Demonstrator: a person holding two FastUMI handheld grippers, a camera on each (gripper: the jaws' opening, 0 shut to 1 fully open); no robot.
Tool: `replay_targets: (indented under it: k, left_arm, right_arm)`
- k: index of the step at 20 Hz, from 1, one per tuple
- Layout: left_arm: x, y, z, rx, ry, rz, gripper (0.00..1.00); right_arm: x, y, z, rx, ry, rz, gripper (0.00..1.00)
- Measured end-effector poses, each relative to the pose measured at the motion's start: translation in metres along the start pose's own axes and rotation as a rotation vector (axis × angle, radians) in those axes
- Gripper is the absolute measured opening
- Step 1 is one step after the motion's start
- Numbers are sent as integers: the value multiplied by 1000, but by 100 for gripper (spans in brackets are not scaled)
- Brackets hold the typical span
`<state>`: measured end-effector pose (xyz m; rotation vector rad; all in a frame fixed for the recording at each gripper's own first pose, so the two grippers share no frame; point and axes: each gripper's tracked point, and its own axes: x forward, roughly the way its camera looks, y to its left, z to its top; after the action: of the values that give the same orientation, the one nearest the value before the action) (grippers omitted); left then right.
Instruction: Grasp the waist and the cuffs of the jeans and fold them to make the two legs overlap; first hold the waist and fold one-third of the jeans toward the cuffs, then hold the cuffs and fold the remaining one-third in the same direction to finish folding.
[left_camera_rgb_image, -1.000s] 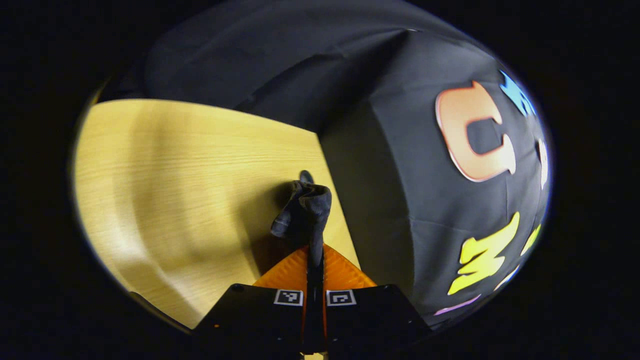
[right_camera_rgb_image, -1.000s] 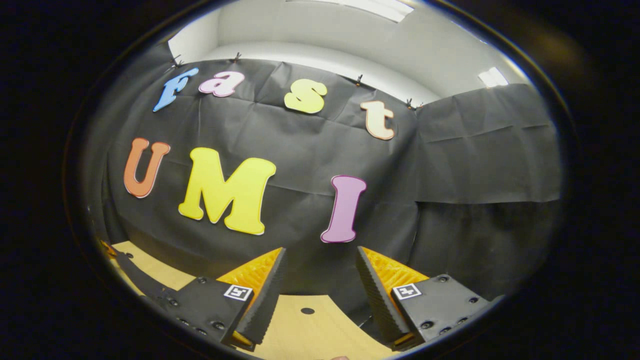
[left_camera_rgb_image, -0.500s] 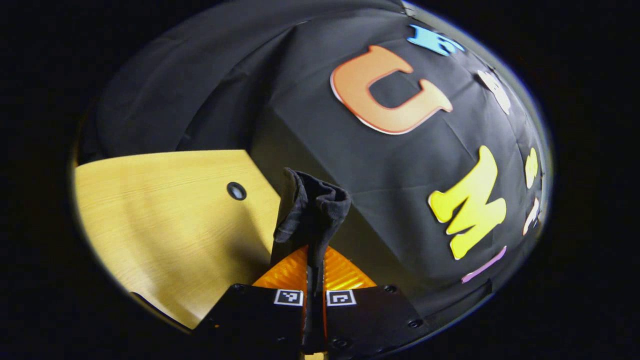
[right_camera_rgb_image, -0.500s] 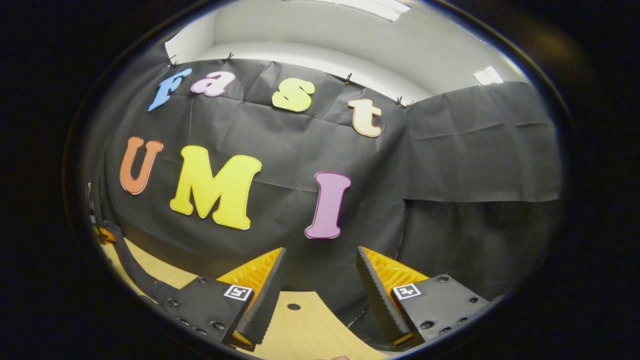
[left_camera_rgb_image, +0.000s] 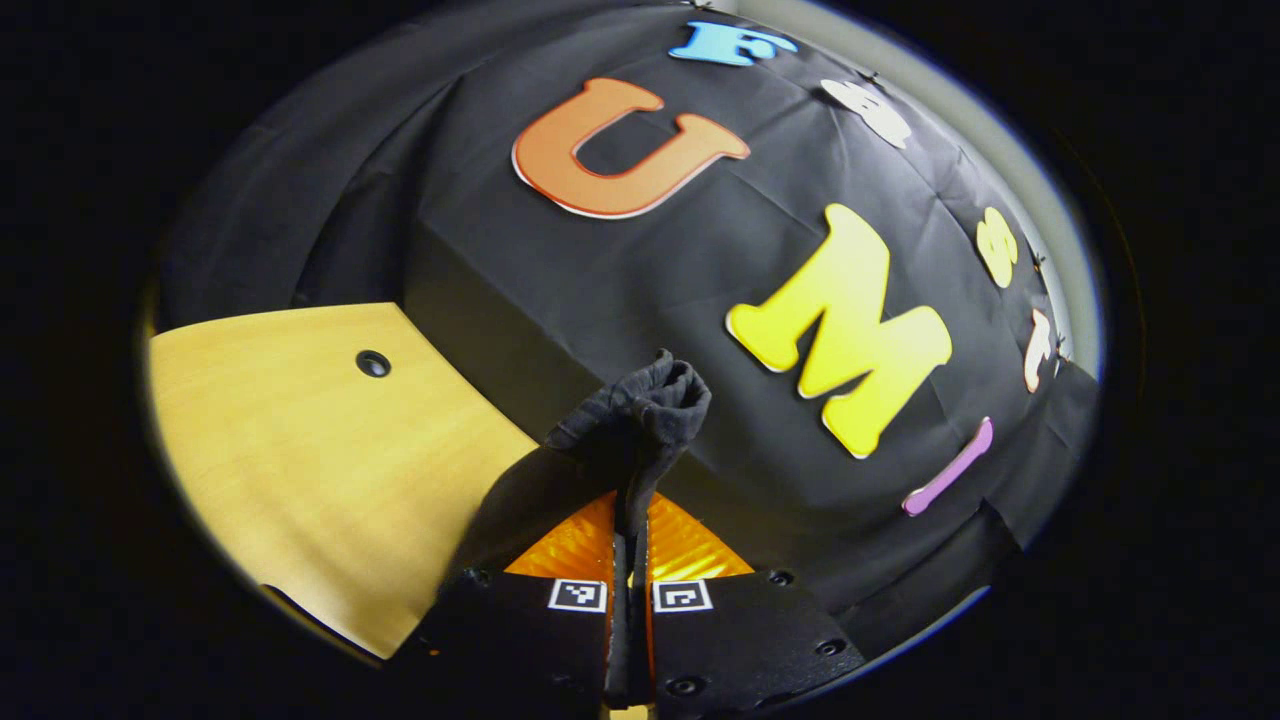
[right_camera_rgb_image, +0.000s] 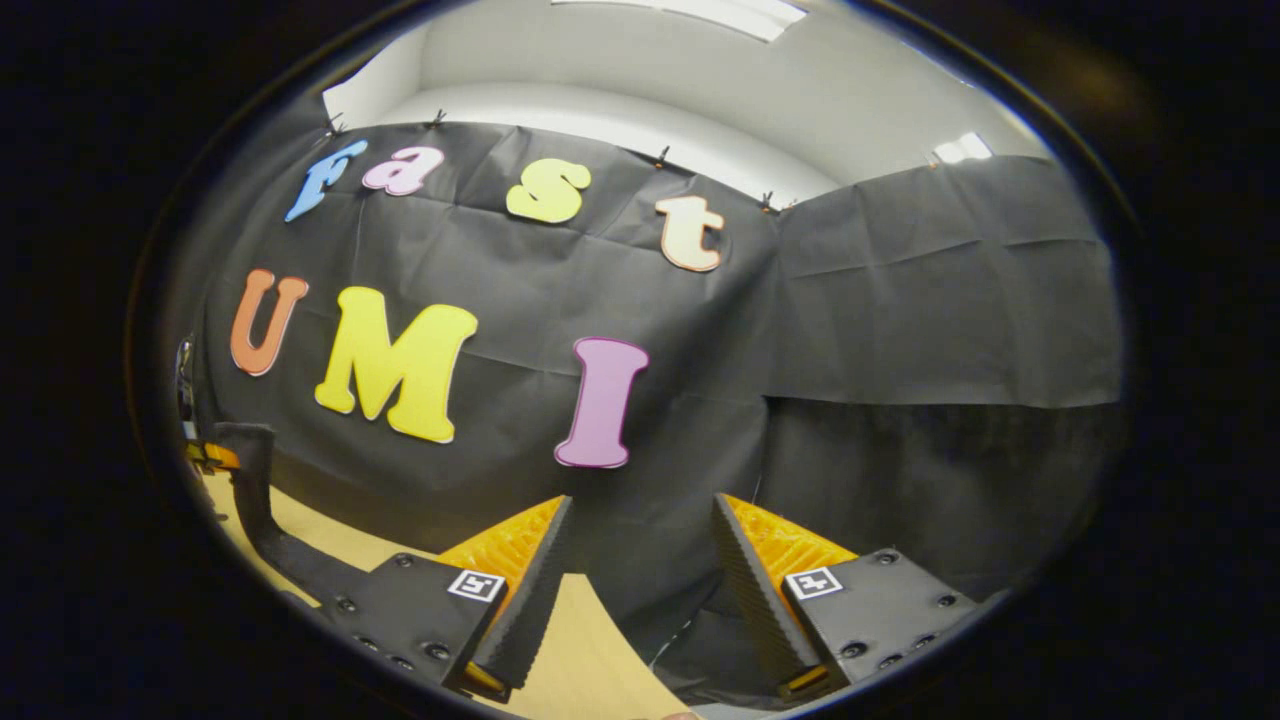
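In the left gripper view my left gripper (left_camera_rgb_image: 630, 522) is shut on a bunched fold of the dark jeans (left_camera_rgb_image: 640, 412), which sticks up past the fingertips above the wooden table (left_camera_rgb_image: 300, 450). More dark cloth hangs down beside the left finger. In the right gripper view my right gripper (right_camera_rgb_image: 640, 585) is open and holds nothing; it is raised and faces the booth wall. At the left edge of that view a strip of the jeans (right_camera_rgb_image: 258, 500) hangs from the left gripper (right_camera_rgb_image: 205, 455). Which part of the jeans is held, I cannot tell.
The table has a small round hole (left_camera_rgb_image: 373, 363) near its far corner. Black cloth walls close the table's far sides, and their corner stands just beyond the held cloth. A strip of tabletop (right_camera_rgb_image: 585, 660) lies below the right gripper's fingers.
The left gripper has swung right toward the wall, still holding the jeans. In the right gripper view the wall has shifted left, and the hanging jeans have risen into sight at the left edge.
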<state>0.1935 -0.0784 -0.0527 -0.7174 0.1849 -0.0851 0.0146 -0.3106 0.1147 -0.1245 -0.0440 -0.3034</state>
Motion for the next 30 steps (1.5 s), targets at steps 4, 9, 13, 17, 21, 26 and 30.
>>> replay_targets:
  k: [4,9,13,17,21,26,30]
  left_arm:
    - [9,-33,-72,37,78,-12,3]
    - [21,-29,-176,83,226,51,3]
    - [25,-16,-210,111,266,99,3]
    - [24,-19,-215,149,267,83,4]
    - [7,-51,-215,250,233,-16,67]
    - [-16,-75,-216,405,210,-52,99]
    - [-41,-89,-194,463,165,-78,99]
  right_arm:
    - [-8,-51,-12,3,18,-41,82]
    - [-19,-102,-23,-20,28,-94,82]
    - [-21,-122,-37,-31,54,-115,82]
    - [-18,-117,-49,-14,75,-98,83]
    - [-10,-98,-54,-4,79,-50,83]
    - [-10,-75,-49,-6,58,5,83]
    - [-9,-50,-47,36,54,50,83]
